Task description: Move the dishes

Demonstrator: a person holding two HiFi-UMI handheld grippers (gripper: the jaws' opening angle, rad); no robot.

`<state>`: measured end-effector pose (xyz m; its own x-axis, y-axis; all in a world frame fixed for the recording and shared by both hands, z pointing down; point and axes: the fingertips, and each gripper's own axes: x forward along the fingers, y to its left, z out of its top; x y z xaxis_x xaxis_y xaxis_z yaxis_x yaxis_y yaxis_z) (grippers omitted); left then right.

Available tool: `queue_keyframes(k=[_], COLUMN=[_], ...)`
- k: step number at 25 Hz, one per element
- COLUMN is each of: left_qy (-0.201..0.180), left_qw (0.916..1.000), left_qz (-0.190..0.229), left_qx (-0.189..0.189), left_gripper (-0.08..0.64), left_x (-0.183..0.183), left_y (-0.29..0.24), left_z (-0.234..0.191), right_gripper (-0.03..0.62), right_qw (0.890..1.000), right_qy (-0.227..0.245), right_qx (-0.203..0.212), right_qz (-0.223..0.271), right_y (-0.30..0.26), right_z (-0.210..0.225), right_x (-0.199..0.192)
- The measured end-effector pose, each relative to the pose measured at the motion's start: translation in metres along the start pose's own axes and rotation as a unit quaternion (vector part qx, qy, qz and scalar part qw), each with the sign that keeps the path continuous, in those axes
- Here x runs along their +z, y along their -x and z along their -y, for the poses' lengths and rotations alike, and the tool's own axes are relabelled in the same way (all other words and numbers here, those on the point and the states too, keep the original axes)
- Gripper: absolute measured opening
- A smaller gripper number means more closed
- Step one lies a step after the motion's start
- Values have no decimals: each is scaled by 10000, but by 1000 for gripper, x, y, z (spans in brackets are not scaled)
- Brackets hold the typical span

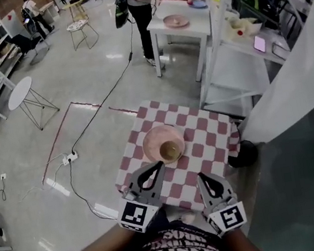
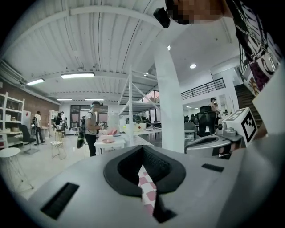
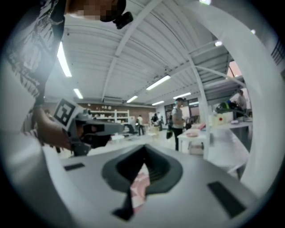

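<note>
Bowl (image 1: 170, 149) on plate (image 1: 153, 139) sits mid-table (image 1: 209, 134), just ahead of both grippers; left gripper (image 1: 158, 165), jaws clenched on nothing, is nearer, its tip just beside the plate's near rim, right gripper (image 1: 201, 176), likewise clenched and empty, further back

Plate (image 1: 152, 137), bowl (image 1: 170, 150) hidden in both gripper views; right view blurred.

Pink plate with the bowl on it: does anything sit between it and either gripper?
Nothing visible does. Only bare checkered tablecloth lies between the pink plate, carrying the bowl, and the shut left gripper and right gripper.
</note>
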<state>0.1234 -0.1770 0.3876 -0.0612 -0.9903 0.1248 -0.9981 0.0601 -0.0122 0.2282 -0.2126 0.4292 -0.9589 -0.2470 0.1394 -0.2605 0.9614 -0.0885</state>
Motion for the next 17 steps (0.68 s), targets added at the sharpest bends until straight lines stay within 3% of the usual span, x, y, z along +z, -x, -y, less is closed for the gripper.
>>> queue_keyframes(k=[7,17], left_qy=[-125,-145], left_qw=[9990,9998], left_qz=[-22,101], left_qx=[420,60], left_gripper=[31,31], left_x=[1,-6], left_y=[34,56], left_z=[-17,-72], right_gripper=[34,34], right_qw=[9991,9999], right_qy=[56,142], right_qx=[379,82], right_qz=[176,-17], right_y=[-19,-67], right_z=[-20,-55], right_x=[8,19])
